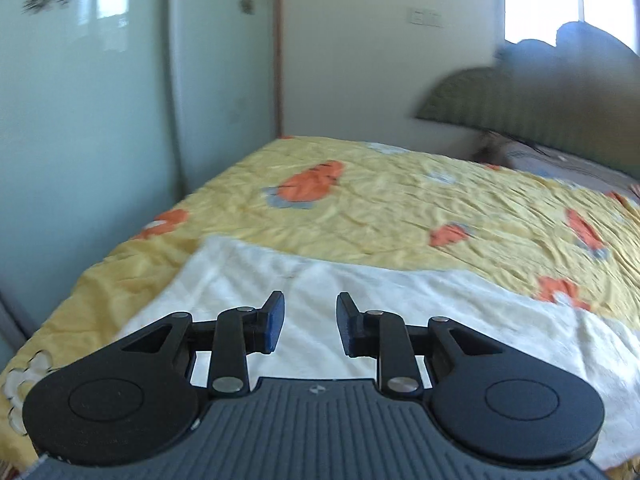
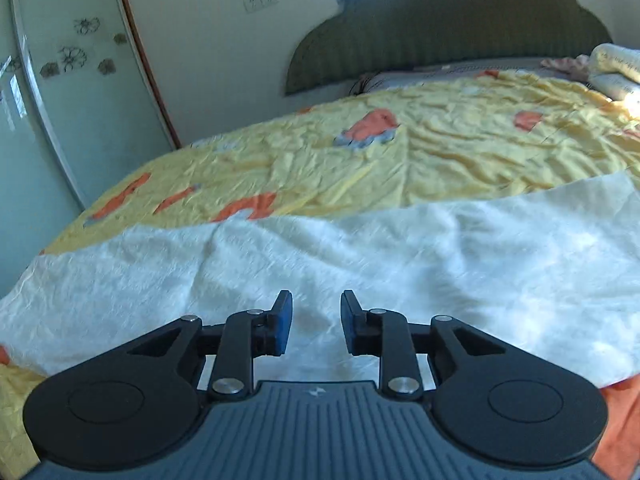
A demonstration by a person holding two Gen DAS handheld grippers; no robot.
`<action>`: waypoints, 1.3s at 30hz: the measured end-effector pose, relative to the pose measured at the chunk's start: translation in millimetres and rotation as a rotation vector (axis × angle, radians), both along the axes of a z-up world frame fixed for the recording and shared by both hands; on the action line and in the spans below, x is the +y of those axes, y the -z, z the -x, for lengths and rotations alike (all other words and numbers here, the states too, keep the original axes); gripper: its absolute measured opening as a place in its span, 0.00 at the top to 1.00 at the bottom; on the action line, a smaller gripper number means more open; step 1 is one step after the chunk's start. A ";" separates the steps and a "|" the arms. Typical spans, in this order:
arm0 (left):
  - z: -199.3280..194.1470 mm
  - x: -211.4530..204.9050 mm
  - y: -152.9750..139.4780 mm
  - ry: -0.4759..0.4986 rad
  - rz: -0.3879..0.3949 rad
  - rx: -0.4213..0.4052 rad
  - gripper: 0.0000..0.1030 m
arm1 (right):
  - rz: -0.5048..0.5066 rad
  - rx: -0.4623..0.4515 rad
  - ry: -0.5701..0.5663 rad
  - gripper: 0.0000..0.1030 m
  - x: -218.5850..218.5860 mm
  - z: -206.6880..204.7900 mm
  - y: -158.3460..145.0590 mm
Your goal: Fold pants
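Both tongs empty, jaws part open, above white pants [image 2: 360,248] spread along the near edge of the bed [image 2: 440,152].
Drop left gripper [image 1: 310,320] and right gripper [image 2: 316,320] onto one edge, pinch a single layer, lift evenly.

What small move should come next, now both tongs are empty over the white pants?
Probably lower the right tongs onto the near edge of the white pants and pinch it for the next fold. Both the right and the left tongs stand open with nothing between the pads, and the pants lie spread flat across the yellow bedspread. Which fold stage this is, I can't tell.
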State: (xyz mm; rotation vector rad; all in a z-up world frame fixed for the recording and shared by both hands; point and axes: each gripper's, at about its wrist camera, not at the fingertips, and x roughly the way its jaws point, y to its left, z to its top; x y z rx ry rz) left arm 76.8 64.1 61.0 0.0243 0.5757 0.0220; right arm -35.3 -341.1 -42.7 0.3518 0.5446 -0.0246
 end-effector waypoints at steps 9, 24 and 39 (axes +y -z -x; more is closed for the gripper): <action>7.3 -144.1 48.6 0.433 -0.026 0.122 0.59 | 0.069 0.031 0.400 0.69 -94.9 44.6 8.4; 25.0 -210.4 78.4 0.601 -0.123 0.134 0.53 | -0.627 0.027 0.253 0.46 -129.1 84.5 45.5; 22.6 -215.4 78.4 0.587 -0.118 0.120 0.42 | -0.546 -0.159 0.545 0.72 -179.0 72.1 60.5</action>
